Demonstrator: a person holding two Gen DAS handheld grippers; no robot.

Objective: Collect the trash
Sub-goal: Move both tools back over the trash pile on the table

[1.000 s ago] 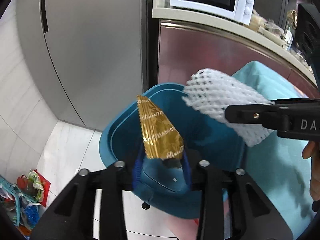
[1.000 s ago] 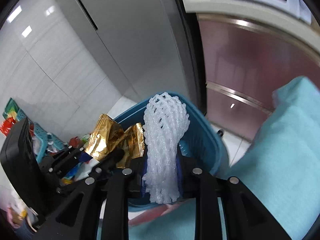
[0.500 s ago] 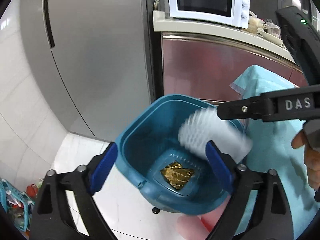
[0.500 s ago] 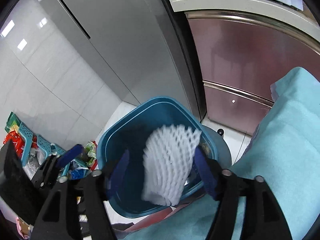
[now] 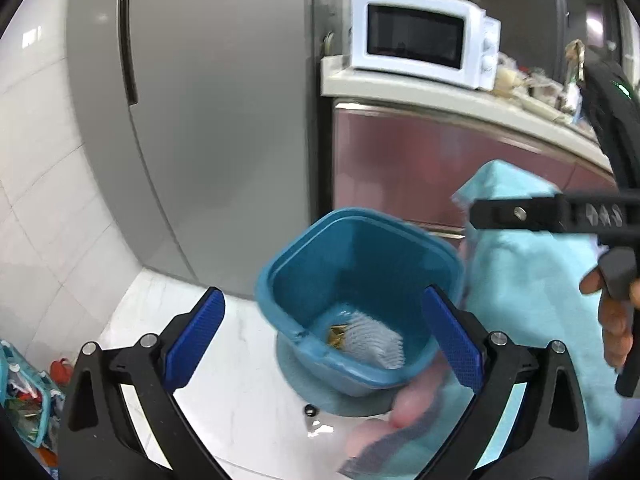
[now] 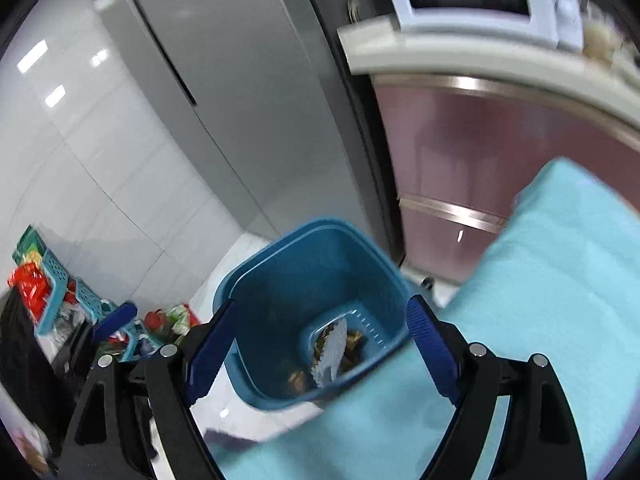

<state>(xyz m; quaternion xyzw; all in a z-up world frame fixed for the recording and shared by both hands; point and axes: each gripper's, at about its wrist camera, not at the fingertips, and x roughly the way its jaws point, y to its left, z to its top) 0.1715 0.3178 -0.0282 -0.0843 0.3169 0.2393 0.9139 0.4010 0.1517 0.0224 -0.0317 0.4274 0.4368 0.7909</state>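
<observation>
A teal trash bin (image 5: 360, 216) (image 6: 312, 226) stands on the floor below both grippers. At its bottom lie a white foam net (image 5: 372, 342) (image 6: 334, 348) and a gold wrapper (image 5: 338, 336) (image 6: 354, 338). My left gripper (image 5: 320, 300) hangs above the bin, its jaws opening wide with nothing between the blue pads. My right gripper (image 6: 322, 308) is also above the bin, jaws opening and empty. In the left wrist view one black finger (image 5: 520, 214) of the right gripper reaches in from the right, and a hand (image 5: 612, 320) holds it.
A grey fridge (image 5: 220, 120) rises behind the bin. A white microwave (image 5: 420, 40) sits on a counter over maroon cabinets. A light teal cloth (image 6: 540, 300) covers the surface right of the bin. Teal baskets of packets (image 6: 52, 288) stand on the floor at left.
Both grippers opened and let go. The gold wrapper and the foam net dropped to the bottom of the bin. Both grippers rose and drew back from it.
</observation>
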